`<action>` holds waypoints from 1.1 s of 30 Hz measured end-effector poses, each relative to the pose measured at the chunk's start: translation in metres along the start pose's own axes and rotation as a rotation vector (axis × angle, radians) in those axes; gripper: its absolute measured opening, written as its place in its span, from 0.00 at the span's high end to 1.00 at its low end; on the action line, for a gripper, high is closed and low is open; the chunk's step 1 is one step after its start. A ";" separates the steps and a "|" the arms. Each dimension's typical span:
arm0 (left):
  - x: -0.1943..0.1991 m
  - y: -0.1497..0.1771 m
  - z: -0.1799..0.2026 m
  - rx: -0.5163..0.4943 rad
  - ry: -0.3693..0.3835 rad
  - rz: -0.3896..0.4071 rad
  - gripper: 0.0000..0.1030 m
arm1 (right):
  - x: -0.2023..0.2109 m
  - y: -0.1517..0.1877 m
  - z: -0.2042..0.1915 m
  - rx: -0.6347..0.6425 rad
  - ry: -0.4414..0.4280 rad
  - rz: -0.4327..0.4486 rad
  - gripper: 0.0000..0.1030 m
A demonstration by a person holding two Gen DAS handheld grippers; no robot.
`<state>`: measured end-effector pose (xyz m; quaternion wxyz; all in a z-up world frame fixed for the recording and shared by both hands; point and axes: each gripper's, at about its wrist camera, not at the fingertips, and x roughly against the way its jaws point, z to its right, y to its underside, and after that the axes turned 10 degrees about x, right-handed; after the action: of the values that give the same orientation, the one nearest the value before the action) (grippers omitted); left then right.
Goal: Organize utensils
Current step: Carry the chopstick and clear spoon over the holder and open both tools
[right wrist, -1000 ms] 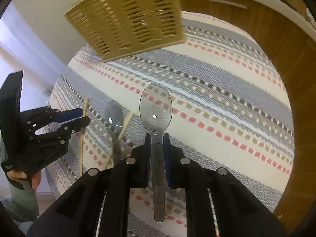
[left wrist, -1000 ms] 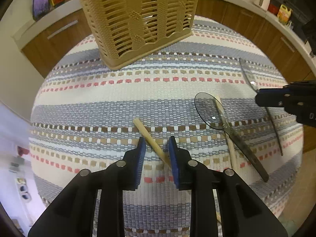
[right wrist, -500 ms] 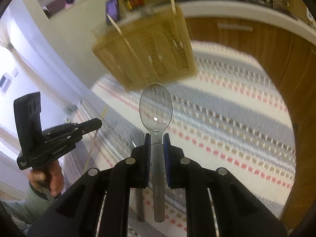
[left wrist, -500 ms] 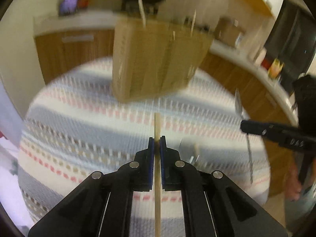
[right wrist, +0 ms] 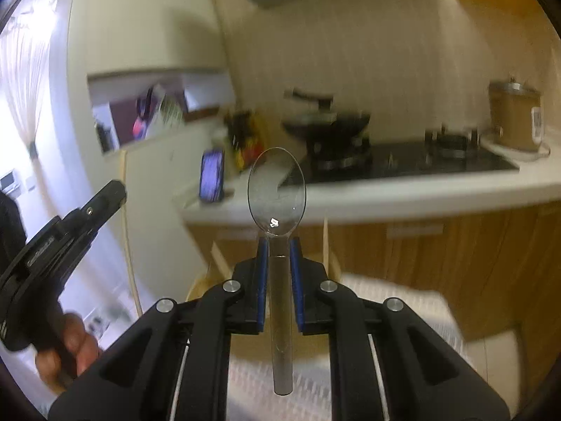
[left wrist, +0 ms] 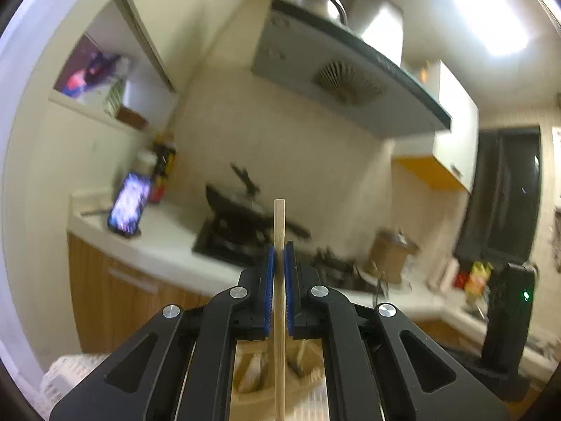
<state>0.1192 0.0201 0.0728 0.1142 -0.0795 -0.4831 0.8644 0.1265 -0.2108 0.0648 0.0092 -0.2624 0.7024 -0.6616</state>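
A grey slanted range hood [left wrist: 350,80] fills the upper centre of the left wrist view, above a black wok [right wrist: 326,126] on a black gas hob [right wrist: 403,165]. A lit smartphone [left wrist: 128,205] leans on the white countertop [right wrist: 385,196], centre left; a tan rice cooker [right wrist: 515,119] stands far right.

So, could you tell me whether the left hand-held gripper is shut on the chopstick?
Shut. The left hand-held gripper has both blue pads pressed against the wooden chopstick, which stands upright between them.

Home kitchen: gas hob [right wrist: 403,165] set in a white worktop [right wrist: 385,196], wok [right wrist: 326,122] on it, range hood [left wrist: 350,84] above, wooden cabinets [right wrist: 438,245] below, phone [right wrist: 212,175] left of it.
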 end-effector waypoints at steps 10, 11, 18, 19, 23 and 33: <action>-0.065 0.023 -0.006 0.096 -0.103 0.145 0.97 | -0.065 0.002 0.018 0.043 0.073 0.090 0.90; -0.069 0.027 -0.009 0.086 -0.119 0.154 0.97 | -0.069 0.006 0.019 0.051 0.088 0.094 0.90; -0.082 0.056 -0.015 0.025 -0.196 0.189 0.97 | -0.088 0.028 0.028 0.050 0.095 0.073 0.90; -0.083 0.057 -0.017 0.026 -0.197 0.185 0.97 | -0.088 0.031 0.029 0.047 0.090 0.072 0.90; -0.081 0.059 -0.020 0.017 -0.191 0.156 0.96 | -0.080 0.035 0.031 0.030 0.068 0.076 0.89; -0.044 0.036 -0.022 -0.005 -0.129 0.055 0.77 | -0.033 0.039 0.030 0.017 0.047 0.047 0.87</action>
<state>0.1629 0.0075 0.0320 0.0587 -0.0373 -0.4894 0.8693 0.1515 -0.2269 0.0134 0.0103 -0.2300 0.7028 -0.6731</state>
